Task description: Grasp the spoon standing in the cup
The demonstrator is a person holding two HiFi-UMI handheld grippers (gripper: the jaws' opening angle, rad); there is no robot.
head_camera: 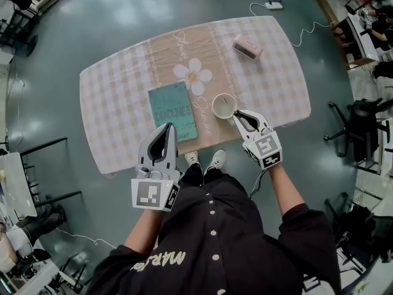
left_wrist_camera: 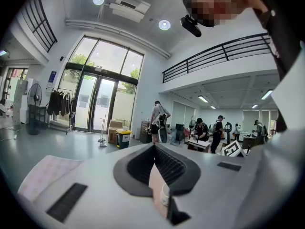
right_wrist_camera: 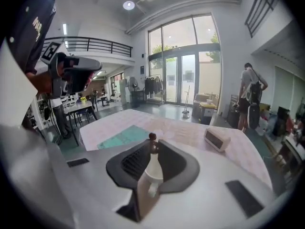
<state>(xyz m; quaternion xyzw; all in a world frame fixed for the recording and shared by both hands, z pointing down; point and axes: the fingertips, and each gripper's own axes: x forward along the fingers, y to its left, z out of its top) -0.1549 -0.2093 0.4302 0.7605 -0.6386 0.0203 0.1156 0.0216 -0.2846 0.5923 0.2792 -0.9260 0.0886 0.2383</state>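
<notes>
Table [head_camera: 110, 103] w/ pink checked cloth [head_camera: 270, 72] on grey floor [head_camera: 123, 11]; glass doors [right_wrist_camera: 183, 80] behind. R gripper [head_camera: 236, 114] pinches spoon [right_wrist_camera: 152, 138] in cup [head_camera: 214, 106]; L gripper [head_camera: 168, 128] closed, empty.

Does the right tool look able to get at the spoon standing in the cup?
Likely yes. The right tool is at the cup, with the spoon upright between its jaws, which look closed on its handle; nothing else stands in the way.
</notes>
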